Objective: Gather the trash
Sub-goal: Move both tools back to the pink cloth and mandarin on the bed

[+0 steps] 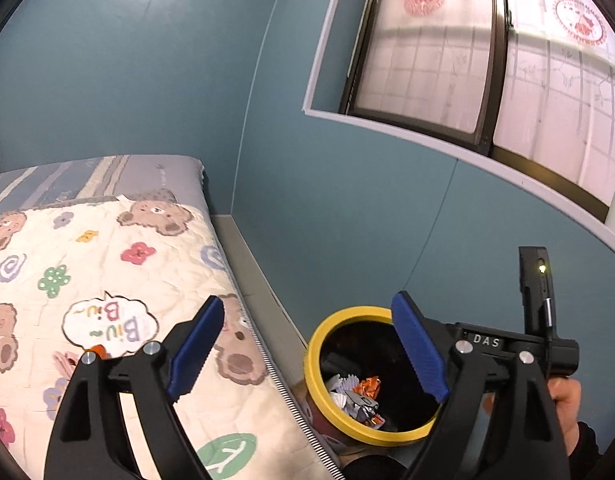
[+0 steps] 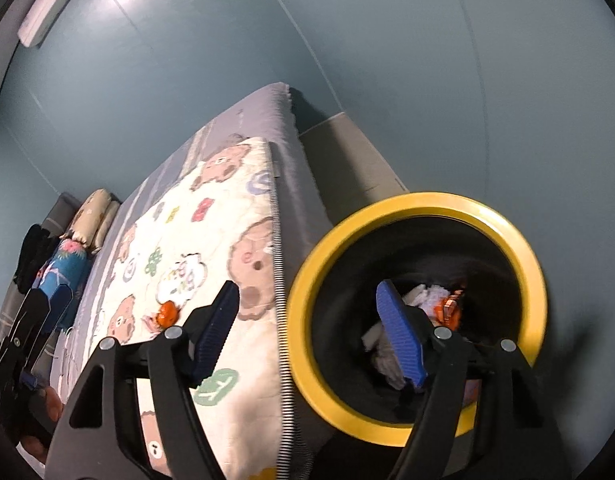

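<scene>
— Claws first: how do they stand?

— Both released, nothing between the ribbed blue pads. Left claw (image 1: 303, 352) hangs above the bed's edge; right claw (image 2: 319, 332) hangs over the bin (image 2: 531, 264), one pad inside its round yellow rim.

— Where's the trash?

— Crumpled white paper and an orange foil wrapper (image 1: 367, 386) lie in the black-lined bin, on the floor between the bed and the blue wall. One orange scrap (image 2: 167, 314) rests on the quilted bear blanket (image 1: 107, 264), near its left side.

Bin (image 2: 417, 204) rim motion-blurred; trash (image 2: 427, 300) inside part-hidden behind tool finger (image 2: 401, 340).
</scene>
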The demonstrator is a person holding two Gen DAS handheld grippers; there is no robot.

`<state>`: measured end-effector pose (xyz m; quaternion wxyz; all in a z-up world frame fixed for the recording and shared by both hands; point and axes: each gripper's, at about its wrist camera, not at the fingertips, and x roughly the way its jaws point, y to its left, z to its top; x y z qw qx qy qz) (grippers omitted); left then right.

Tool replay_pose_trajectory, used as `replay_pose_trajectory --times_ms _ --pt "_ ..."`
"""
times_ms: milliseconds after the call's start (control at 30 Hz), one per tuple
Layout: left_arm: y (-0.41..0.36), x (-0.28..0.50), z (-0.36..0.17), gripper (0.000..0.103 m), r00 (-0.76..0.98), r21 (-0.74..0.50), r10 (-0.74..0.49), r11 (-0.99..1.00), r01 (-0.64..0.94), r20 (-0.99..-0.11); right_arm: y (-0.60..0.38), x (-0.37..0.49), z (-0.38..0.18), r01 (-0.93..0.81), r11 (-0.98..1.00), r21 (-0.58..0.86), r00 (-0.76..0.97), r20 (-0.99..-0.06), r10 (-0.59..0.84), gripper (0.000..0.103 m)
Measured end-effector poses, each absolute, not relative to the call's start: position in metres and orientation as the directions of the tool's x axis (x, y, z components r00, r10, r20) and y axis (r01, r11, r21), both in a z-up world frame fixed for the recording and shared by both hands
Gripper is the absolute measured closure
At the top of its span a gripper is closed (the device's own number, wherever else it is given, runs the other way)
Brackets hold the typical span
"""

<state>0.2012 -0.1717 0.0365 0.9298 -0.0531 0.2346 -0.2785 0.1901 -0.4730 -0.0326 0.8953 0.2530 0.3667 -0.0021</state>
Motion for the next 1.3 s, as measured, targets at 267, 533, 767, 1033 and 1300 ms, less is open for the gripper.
replay_pose_trajectory --times_ms 267,533,767,1033,1300 --pt "-0.131 0.190 0.047 0.017 0.784 -0.218 -0.495 0.869 0.445 -0.376 -0.425 0.221 -0.016 0.064 0.872 0.485 0.726 -0.622 0.292 0.028" --pt "-0.084 0.197 0.038 0.013 0.820 -0.178 -0.424 0.906 0.384 -0.385 -0.360 0.274 -0.021 -0.054 0.855 0.516 0.636 -0.642 0.428 0.028" --pt "-0.031 0.222 -0.012 0.010 0.821 -0.038 -0.312 0.941 0.336 -0.478 -0.301 0.335 -0.051 -0.111 0.832 0.544 0.479 -0.704 0.524 0.027" --pt "0.018 0.266 -0.079 0.010 0.739 -0.017 -0.268 0.944 0.328 -0.618 -0.239 0.388 -0.102 -0.141 0.813 0.565 0.307 -0.756 0.578 0.027" --pt "0.032 0.310 -0.131 0.012 0.645 -0.152 -0.301 0.949 0.277 -0.702 -0.166 0.433 -0.134 -0.255 0.799 0.545 0.144 -0.795 0.589 0.028"
